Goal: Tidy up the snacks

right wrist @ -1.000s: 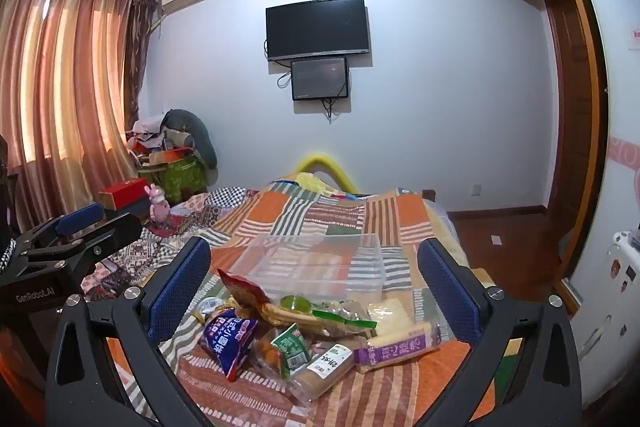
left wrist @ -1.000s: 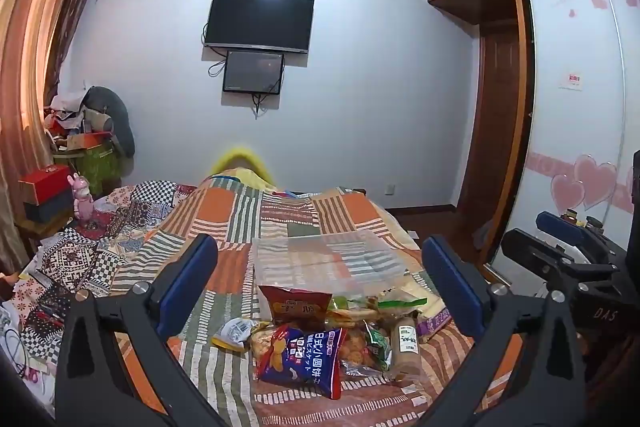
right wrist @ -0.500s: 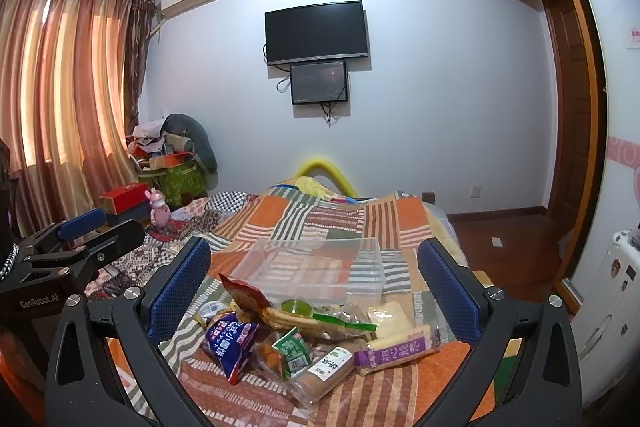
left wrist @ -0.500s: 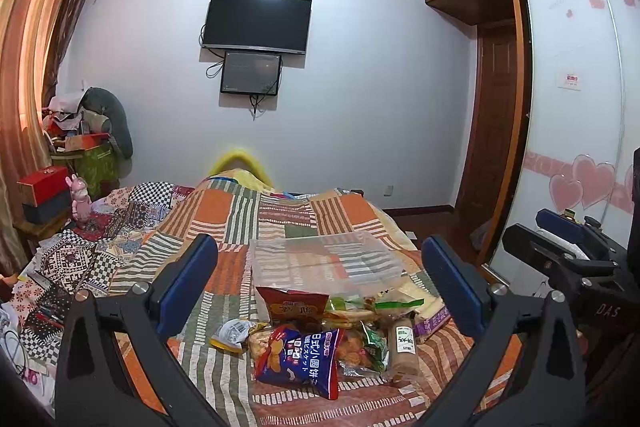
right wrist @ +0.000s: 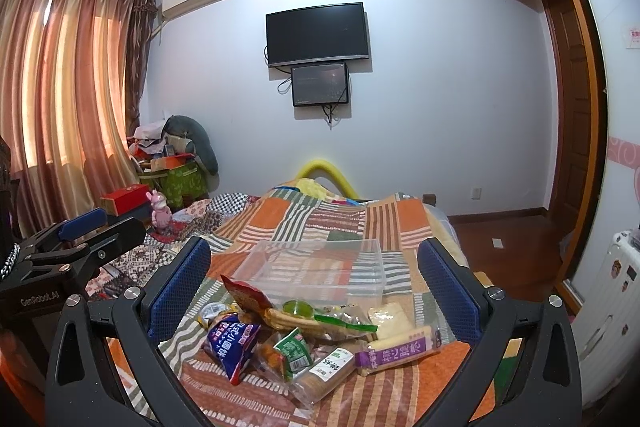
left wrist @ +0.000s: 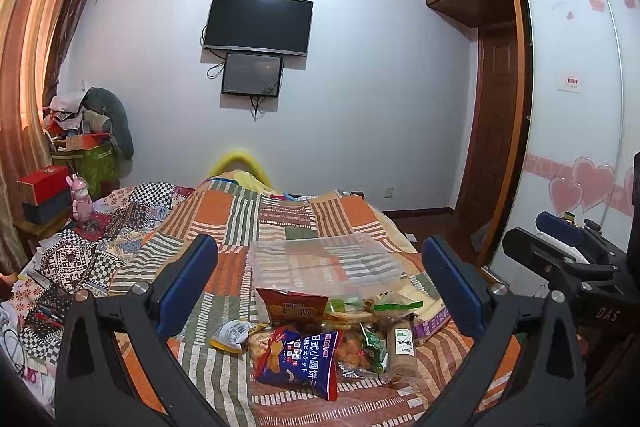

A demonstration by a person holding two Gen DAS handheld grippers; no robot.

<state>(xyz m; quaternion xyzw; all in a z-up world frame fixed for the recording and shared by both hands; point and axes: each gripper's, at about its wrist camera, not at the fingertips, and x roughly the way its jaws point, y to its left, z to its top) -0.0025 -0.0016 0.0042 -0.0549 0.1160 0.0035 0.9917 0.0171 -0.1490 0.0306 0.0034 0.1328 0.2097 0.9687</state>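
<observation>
The left hand-held gripper (left wrist: 320, 283) is held above the near end of the bed with its blue-padded fingers (left wrist: 188, 283) spread wide apart, and nothing is held between them. The right hand-held gripper (right wrist: 314, 281) is likewise seen with its fingers (right wrist: 446, 283) wide apart and nothing gripped; in the left wrist view it is seen at the right edge (left wrist: 560, 255), well apart from the snacks.

Between and just below the fingers of both a pile of snack packets is framed, lying on the orange, green and white striped patchwork bedspread (left wrist: 240, 211). In the pile a blue foil biscuit bag with white lettering (left wrist: 298, 361) is found nearest, with a red crisp bag (left wrist: 294, 307) behind it, propped against the box. A tan cylindrical biscuit roll with a white and green label (left wrist: 402, 345) is laid to the right of the blue bag, and a purple-ended long cracker packet (right wrist: 400, 349) lies further right. A small white and yellow sachet (left wrist: 232, 333) lies slightly apart at the left of the pile.

Just behind the pile a clear rectangular plastic storage box (left wrist: 324, 263) is set upright on the bedspread, with no snack seen inside it.

On the far wall a black flat television (left wrist: 258, 23) is mounted.
</observation>
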